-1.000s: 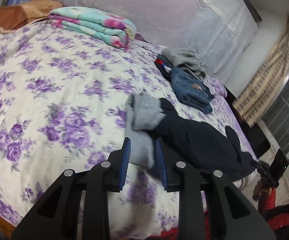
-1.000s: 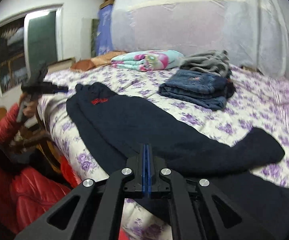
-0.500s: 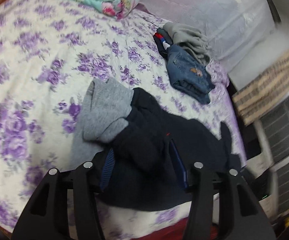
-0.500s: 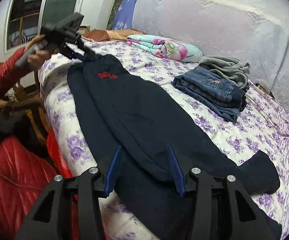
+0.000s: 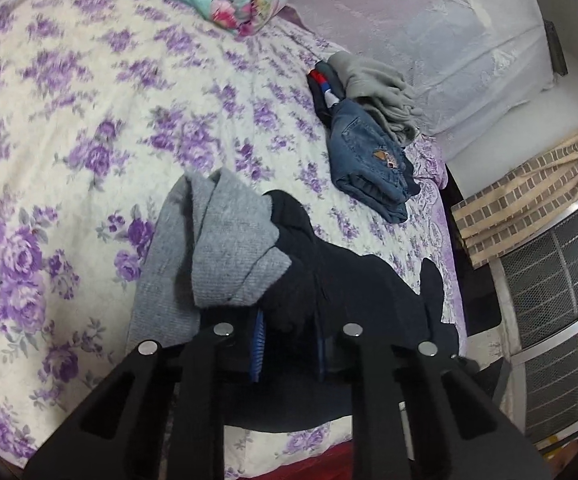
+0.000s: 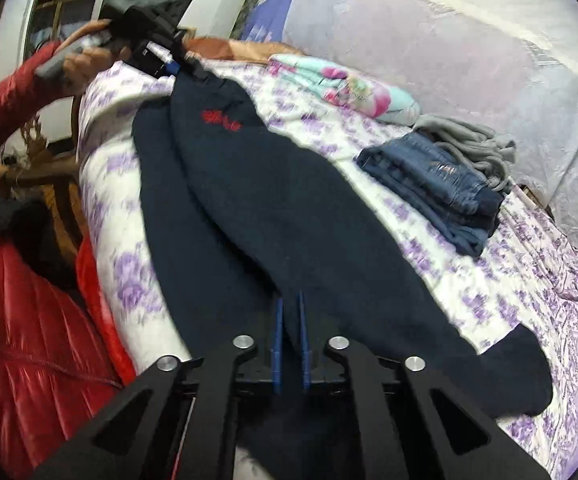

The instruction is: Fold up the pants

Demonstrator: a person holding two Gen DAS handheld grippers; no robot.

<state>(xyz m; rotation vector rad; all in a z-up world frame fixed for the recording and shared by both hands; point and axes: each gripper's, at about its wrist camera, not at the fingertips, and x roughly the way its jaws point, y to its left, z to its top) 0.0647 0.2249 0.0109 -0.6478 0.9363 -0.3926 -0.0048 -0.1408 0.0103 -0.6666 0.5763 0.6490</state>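
The navy pants (image 6: 273, 208) lie stretched along the near edge of the bed (image 6: 537, 280), running from the upper left of the right wrist view down to the lower right, one leg doubled over the other and the red logo (image 6: 221, 120) facing up. In the left wrist view the waist end sits at lower centre, its grey lining (image 5: 225, 248) turned outward over the dark cloth.

The step in hand looks like gripping both ends for the next fold. To do it well, each gripper should catch both layers together, keep the cloth taut between the two ends, and lift evenly so the legs stay stacked; that inside-out grey flap probably wants smoothing first.

Now the fingers. The left gripper (image 5: 289, 344) has its blue pads (image 5: 257, 344) a moderate way apart with a bunch of dark waistband between them; the pads appear to press on it, though whether the grip is firm cannot be told. In the right wrist view the same tool shows at upper left in the person's left hand (image 6: 85, 60), tip on the waistband. The right gripper (image 6: 289, 340) is narrowed to a slim gap, with an edge of the dark leg cloth pinched between its pads.

Further out, folded jeans (image 6: 441, 184), a grey garment (image 6: 469, 140) and a floral blanket (image 6: 349, 88) rest toward the upper right.
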